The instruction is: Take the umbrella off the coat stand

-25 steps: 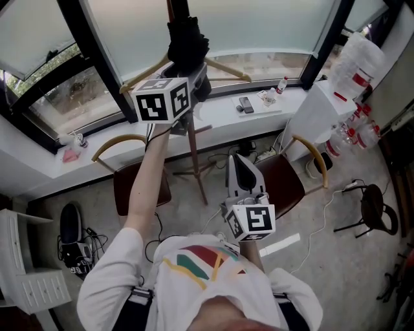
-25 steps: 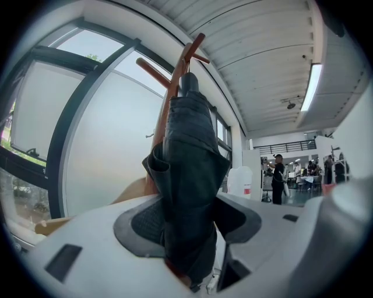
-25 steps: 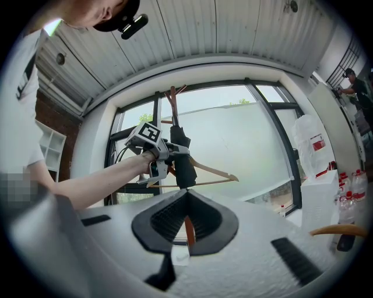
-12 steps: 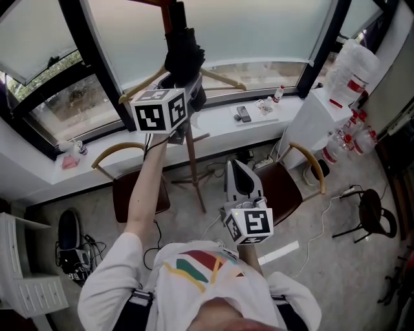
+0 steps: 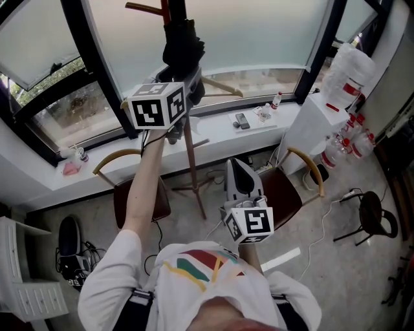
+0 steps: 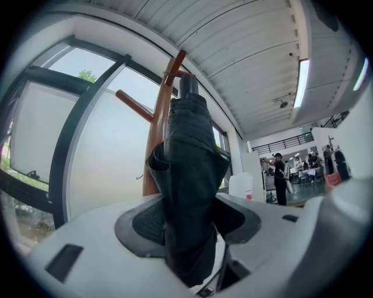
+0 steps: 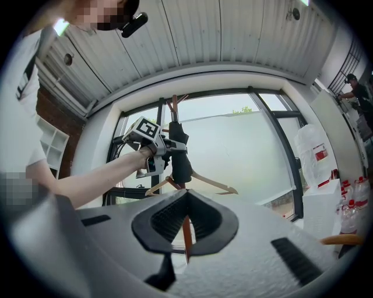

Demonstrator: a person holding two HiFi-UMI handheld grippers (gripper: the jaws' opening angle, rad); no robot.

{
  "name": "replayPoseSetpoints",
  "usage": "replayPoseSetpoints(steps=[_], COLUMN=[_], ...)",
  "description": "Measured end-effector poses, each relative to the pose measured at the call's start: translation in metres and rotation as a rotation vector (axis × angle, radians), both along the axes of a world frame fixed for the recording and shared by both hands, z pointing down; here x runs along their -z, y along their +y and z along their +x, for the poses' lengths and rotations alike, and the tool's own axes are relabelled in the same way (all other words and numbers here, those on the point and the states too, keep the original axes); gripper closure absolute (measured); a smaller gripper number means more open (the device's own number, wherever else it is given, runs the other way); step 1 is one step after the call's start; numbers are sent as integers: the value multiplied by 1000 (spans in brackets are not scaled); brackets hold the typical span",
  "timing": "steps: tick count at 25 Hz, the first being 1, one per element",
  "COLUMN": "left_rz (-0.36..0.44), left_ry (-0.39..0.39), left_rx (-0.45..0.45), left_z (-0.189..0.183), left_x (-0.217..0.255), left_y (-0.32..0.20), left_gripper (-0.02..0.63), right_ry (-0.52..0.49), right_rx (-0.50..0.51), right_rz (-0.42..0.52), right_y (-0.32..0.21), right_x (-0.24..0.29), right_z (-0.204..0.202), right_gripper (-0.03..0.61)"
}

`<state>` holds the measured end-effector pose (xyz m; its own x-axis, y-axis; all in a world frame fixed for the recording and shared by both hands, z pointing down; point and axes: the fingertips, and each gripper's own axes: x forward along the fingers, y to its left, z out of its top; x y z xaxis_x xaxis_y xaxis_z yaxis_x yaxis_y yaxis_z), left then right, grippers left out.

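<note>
A folded black umbrella (image 5: pixel 183 48) stands upright against the top of the wooden coat stand (image 5: pixel 192 155), just under its pegs (image 5: pixel 145 8). My left gripper (image 5: pixel 184 81) is raised at arm's length and shut on the umbrella's lower part. In the left gripper view the umbrella (image 6: pixel 189 174) fills the space between the pads, with the stand's pole (image 6: pixel 156 128) behind it. My right gripper (image 5: pixel 240 169) hangs low near my chest, jaws together and holding nothing. The right gripper view shows the left gripper (image 7: pixel 169 145) gripping the umbrella (image 7: pixel 179 154) from below.
A wooden hanger (image 5: pixel 220 85) hangs on the stand below the umbrella. Two round-backed chairs (image 5: pixel 139 187) (image 5: pixel 291 181) flank the stand's foot. The window sill (image 5: pixel 213 119) carries a phone and a small bottle. Big water bottles (image 5: pixel 352 58) stand at the right, a black stool (image 5: pixel 375 210) beyond.
My left gripper has risen along the stand with the umbrella in it, bringing the umbrella closer to the pegs. The right gripper has stayed where it was.
</note>
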<state>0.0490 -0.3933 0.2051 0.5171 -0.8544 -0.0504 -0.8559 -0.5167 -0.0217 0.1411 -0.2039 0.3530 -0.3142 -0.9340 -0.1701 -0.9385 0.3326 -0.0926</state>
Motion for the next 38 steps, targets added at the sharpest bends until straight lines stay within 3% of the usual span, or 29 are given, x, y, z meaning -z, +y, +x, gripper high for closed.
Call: replayPoseSetpoints(steps=[4, 14, 38], left_rz=[39, 127, 219], left_ry=[-26, 1, 10], left_rx=[13, 35, 69], left_z=[0, -11, -39], left_x=[18, 63, 114], left_y=[1, 13, 37], left_gripper=[382, 382, 382], right_ry=[-1, 12, 17], right_rx=[-7, 5, 61], right_rz=[11, 35, 52], right_y=[0, 6, 11], right_x=[7, 16, 25], right_z=[3, 1, -19], right_gripper=[578, 578, 578])
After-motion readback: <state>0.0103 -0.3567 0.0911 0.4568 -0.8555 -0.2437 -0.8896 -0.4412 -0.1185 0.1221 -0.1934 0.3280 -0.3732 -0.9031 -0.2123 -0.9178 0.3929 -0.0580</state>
